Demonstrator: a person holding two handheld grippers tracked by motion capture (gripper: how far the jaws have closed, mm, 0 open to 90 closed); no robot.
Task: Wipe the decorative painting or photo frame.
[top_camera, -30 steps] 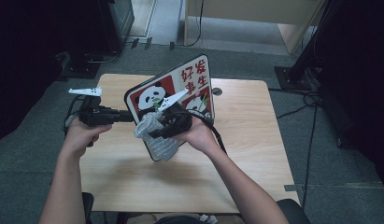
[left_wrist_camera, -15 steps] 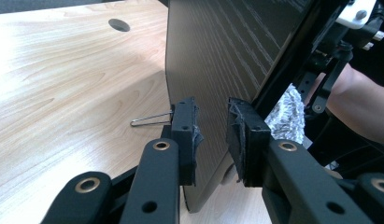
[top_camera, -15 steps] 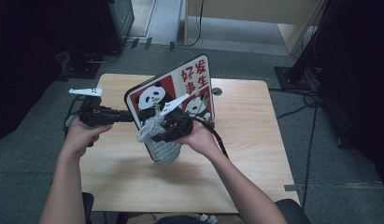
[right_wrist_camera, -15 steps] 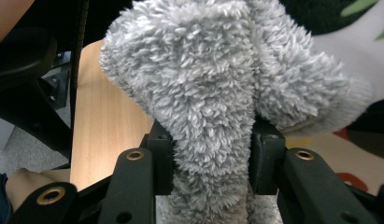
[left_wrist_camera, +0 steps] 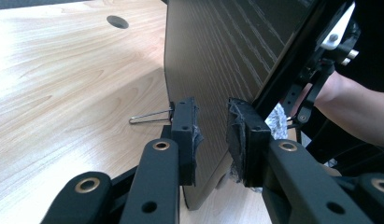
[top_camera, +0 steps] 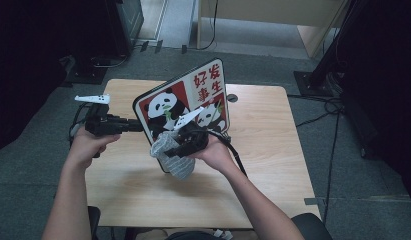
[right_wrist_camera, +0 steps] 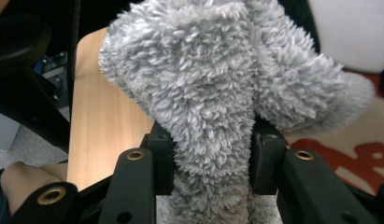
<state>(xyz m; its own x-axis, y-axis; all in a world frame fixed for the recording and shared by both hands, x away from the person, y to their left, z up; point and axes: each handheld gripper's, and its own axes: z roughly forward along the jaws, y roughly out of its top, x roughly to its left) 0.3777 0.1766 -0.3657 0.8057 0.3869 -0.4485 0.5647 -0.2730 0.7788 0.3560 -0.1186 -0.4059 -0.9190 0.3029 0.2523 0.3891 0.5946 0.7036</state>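
Observation:
A board (top_camera: 208, 82) printed with pandas and red characters stands tilted on the wooden table (top_camera: 273, 150). My left gripper (top_camera: 135, 126) holds the board's left edge; in the left gripper view its jaws (left_wrist_camera: 213, 133) close on the dark wood-grain back of the board (left_wrist_camera: 217, 56). My right gripper (top_camera: 168, 150) is shut on a grey fluffy cloth (top_camera: 178, 165), which it presses against the lower front of the board. In the right gripper view the cloth (right_wrist_camera: 203, 70) bulges up from between the jaws (right_wrist_camera: 210, 154), with red print behind it.
A thin metal wire loop (left_wrist_camera: 150, 116) sticks out behind the board near my left jaw. The table has a round cable hole (top_camera: 232, 98) at its far side. Dark equipment and cables lie on the floor around the table.
The right gripper and its cloth have slid a little down the board's front. The left gripper and the board have stayed put.

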